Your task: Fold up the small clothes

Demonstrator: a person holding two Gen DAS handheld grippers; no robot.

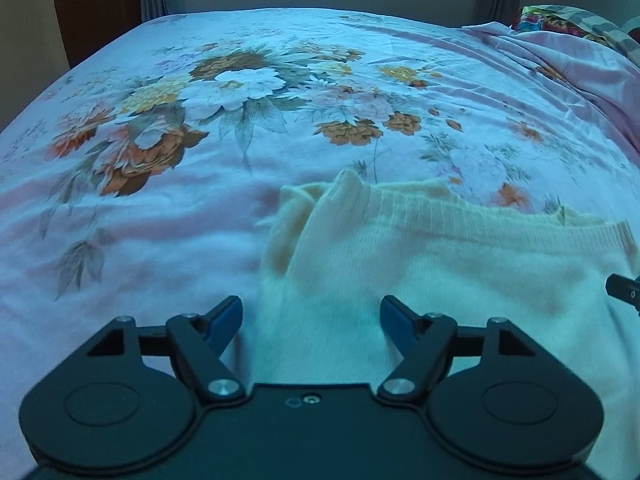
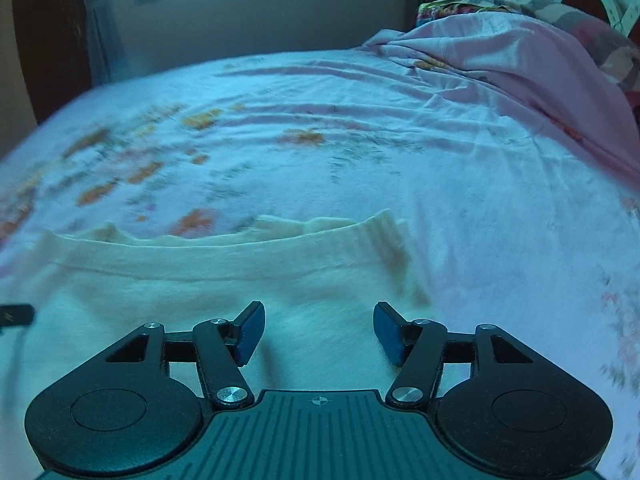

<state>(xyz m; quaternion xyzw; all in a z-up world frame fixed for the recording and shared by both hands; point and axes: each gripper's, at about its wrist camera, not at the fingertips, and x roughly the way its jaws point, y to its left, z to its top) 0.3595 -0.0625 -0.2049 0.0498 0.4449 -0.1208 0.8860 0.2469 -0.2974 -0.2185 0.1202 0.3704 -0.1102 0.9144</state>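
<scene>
A cream knit sweater (image 1: 420,264) is seen spread on the floral bedsheet (image 1: 200,120) at frame bottom, beneath the left gripper (image 1: 311,326) and right gripper (image 2: 319,330), both spread apart and empty.

2 claw-mounted views look down close, sharing the sweater (image 1: 400,264).

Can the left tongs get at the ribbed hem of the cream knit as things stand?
Probably yes. The left tongs hang open over the cream knit, and the ribbed hem lies straight ahead with nothing between.
</scene>
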